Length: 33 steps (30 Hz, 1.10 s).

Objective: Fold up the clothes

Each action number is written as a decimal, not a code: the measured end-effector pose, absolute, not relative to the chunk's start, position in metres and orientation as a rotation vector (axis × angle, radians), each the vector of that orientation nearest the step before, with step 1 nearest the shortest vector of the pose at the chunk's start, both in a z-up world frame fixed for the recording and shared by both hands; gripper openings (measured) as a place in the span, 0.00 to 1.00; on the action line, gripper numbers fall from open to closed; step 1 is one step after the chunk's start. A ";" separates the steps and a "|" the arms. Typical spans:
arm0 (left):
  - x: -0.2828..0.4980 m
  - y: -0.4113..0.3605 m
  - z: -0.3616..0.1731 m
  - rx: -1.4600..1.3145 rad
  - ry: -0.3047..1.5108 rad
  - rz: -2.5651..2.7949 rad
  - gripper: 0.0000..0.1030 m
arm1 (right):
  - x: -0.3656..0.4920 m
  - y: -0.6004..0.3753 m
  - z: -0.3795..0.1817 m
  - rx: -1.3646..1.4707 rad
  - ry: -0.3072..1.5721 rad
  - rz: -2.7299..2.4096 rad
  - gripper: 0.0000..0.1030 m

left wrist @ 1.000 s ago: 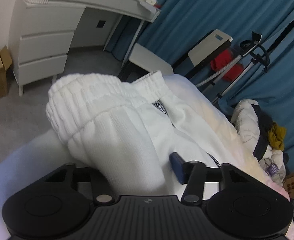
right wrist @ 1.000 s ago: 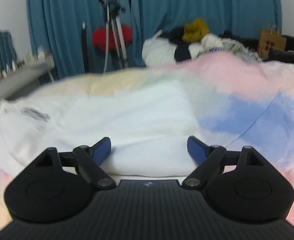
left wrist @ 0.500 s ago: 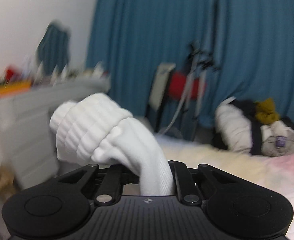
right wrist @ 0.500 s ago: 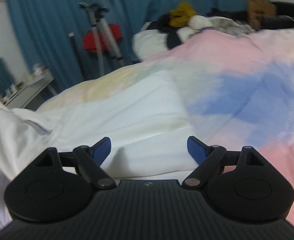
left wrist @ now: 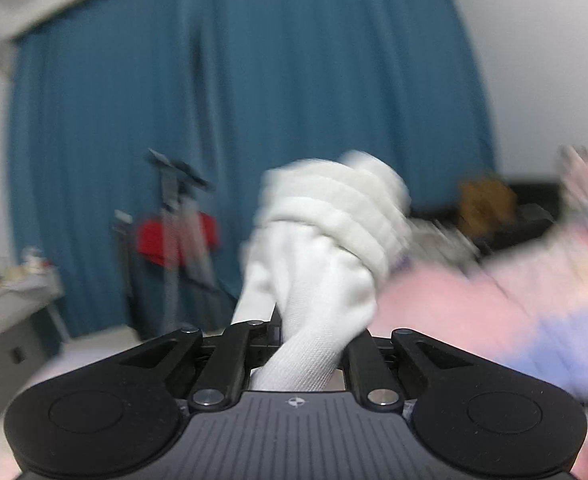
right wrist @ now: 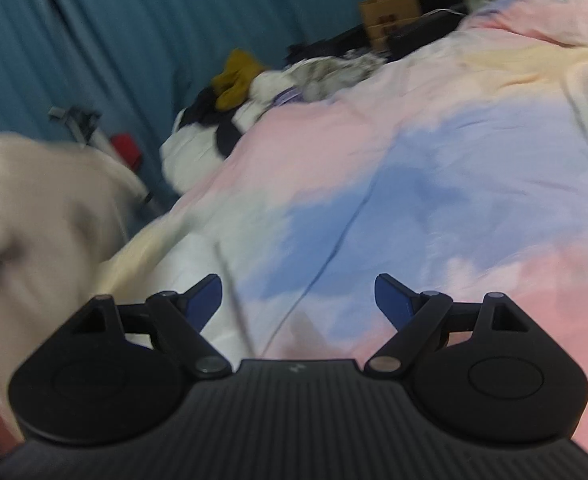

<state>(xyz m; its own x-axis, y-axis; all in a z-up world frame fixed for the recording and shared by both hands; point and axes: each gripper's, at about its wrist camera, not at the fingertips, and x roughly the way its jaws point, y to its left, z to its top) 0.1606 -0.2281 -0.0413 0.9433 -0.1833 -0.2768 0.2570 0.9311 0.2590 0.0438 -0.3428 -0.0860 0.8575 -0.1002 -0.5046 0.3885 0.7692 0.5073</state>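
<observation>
My left gripper (left wrist: 312, 336) is shut on a white knit garment (left wrist: 326, 248), whose ribbed elastic waistband bunches above the jaws, lifted against the blue curtain. In the right wrist view the same white garment (right wrist: 33, 216) appears as a blurred pale mass raised at the left. My right gripper (right wrist: 296, 300) stands open over the pastel pink, blue and yellow bedspread (right wrist: 434, 168), with nothing between its blue fingers (right wrist: 203, 300).
A pile of clothes (right wrist: 253, 92), white, dark and mustard, lies at the far edge of the bed. A brown paper bag (right wrist: 390, 16) sits behind it. A tripod with a red item (left wrist: 177, 228) and a white desk (left wrist: 9, 312) stand by the blue curtain.
The left gripper has lifted the white garment off the bed and swung to the right. The right gripper has moved off the white cloth to over the bare bedspread, still open.
</observation>
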 end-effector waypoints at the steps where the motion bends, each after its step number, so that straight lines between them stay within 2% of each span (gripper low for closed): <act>1: 0.160 -0.245 -0.061 0.336 0.291 -0.245 0.10 | 0.042 -0.348 -0.088 0.664 0.469 -0.283 0.83; 3: 0.156 -0.260 -0.084 0.390 0.336 -0.266 0.10 | 0.041 -0.357 -0.093 0.708 0.464 -0.283 0.83; 8: 0.148 -0.243 -0.091 0.442 0.342 -0.296 0.12 | 0.046 -0.362 -0.098 0.763 0.444 -0.217 0.83; 10: 0.144 -0.235 -0.094 0.463 0.344 -0.308 0.16 | 0.048 -0.362 -0.099 0.789 0.432 -0.176 0.83; 12: 0.140 -0.228 -0.097 0.483 0.346 -0.319 0.24 | 0.049 -0.362 -0.100 0.823 0.421 -0.135 0.83; 14: 0.137 -0.221 -0.099 0.504 0.348 -0.331 0.48 | 0.050 -0.363 -0.100 0.851 0.412 -0.107 0.83; 20: 0.122 -0.169 -0.096 0.565 0.375 -0.354 0.67 | 0.051 -0.357 -0.097 0.877 0.397 -0.041 0.83; 26: 0.107 -0.109 -0.089 0.625 0.408 -0.372 0.75 | 0.056 -0.354 -0.099 0.937 0.410 0.020 0.84; 33: 0.099 -0.068 -0.091 0.648 0.437 -0.403 0.76 | 0.067 -0.353 -0.110 1.080 0.437 0.101 0.85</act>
